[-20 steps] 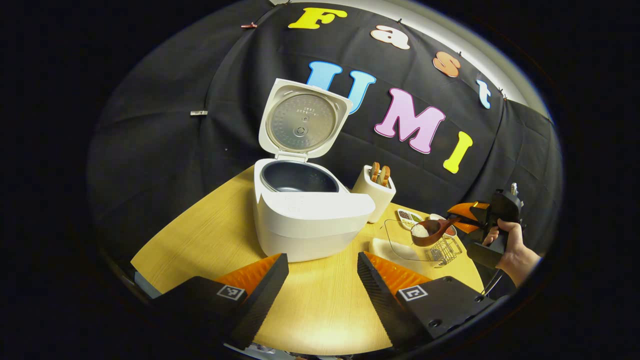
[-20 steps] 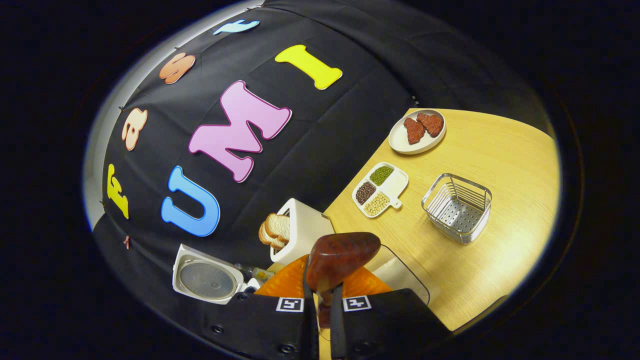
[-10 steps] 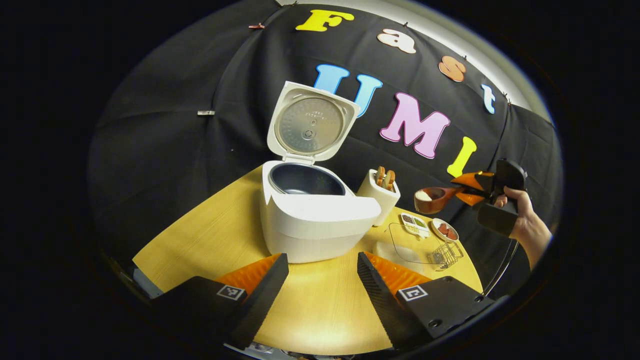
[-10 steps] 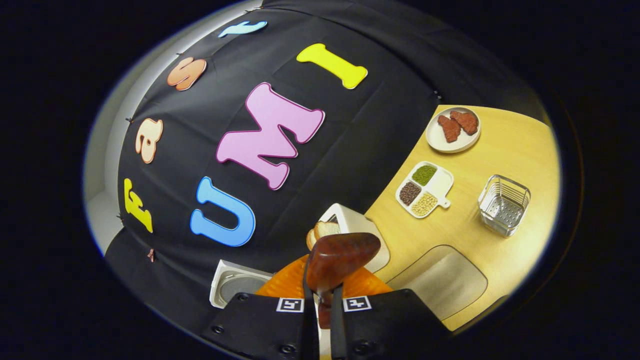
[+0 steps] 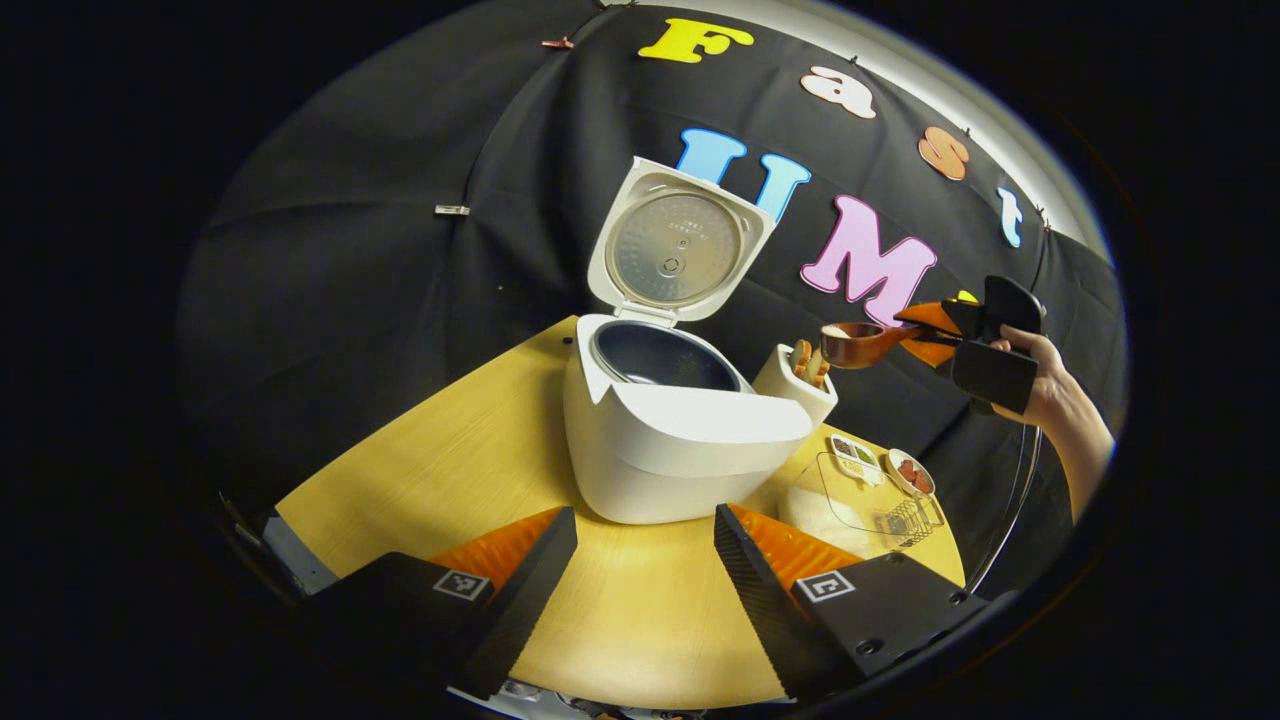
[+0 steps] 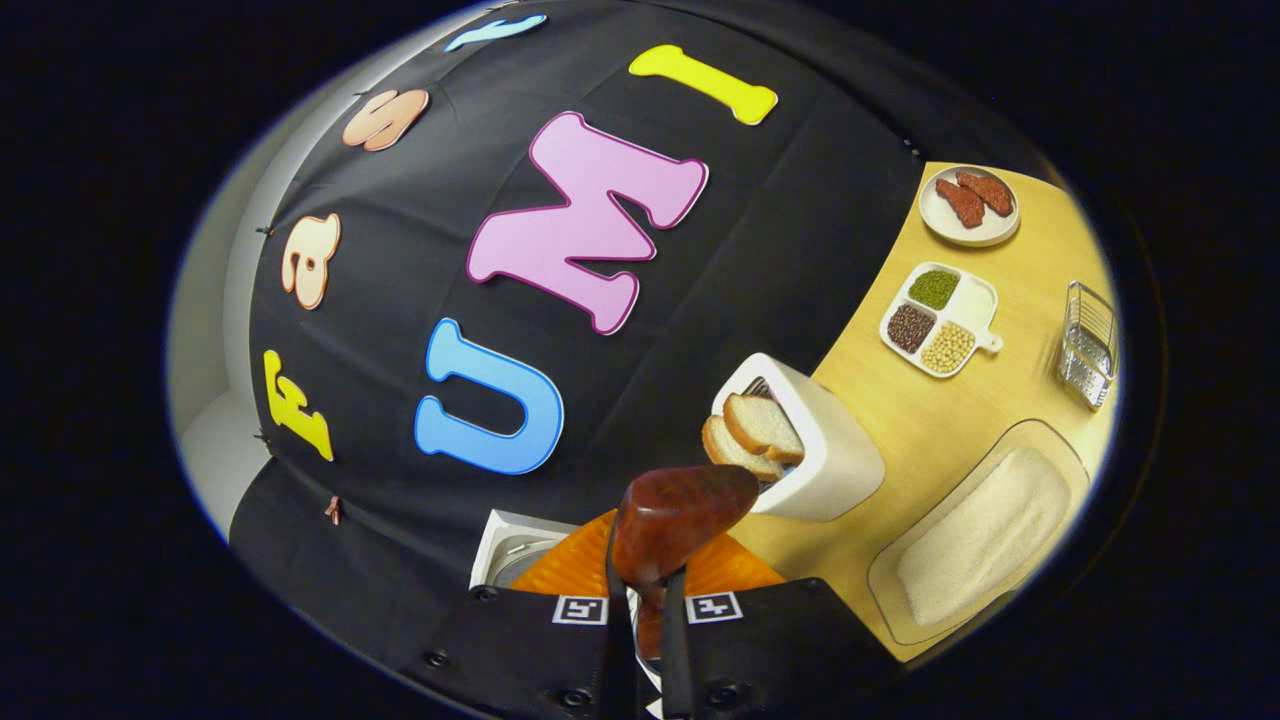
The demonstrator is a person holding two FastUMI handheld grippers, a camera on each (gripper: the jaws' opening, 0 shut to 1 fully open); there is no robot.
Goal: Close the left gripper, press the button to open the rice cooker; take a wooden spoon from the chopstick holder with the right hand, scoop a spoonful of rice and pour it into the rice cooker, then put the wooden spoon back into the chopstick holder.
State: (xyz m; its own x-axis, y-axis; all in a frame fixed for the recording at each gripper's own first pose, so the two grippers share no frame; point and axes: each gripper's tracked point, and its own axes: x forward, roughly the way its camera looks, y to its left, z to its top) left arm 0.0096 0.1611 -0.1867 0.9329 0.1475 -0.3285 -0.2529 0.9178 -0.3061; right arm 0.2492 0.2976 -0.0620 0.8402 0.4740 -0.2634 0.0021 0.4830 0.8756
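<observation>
At right of the left gripper view, the right gripper (image 5: 925,325) clamps a wooden spoon (image 5: 858,343) of rice above the toaster (image 5: 797,385). The rice cooker (image 5: 680,430) sits centre, lid up. The left gripper (image 5: 640,560), bottom, has fingers apart.

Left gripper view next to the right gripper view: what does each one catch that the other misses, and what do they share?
Left gripper view's own: the cooker's dark inner pot, the hand holding the right tongs, and the open left tongs. Right gripper view's own: a top-down look into the divided dish and the rice tray. Shared: the wooden spoon gripped by the right tongs, the raised cooker lid, the bread slices, the wire basket.
</observation>
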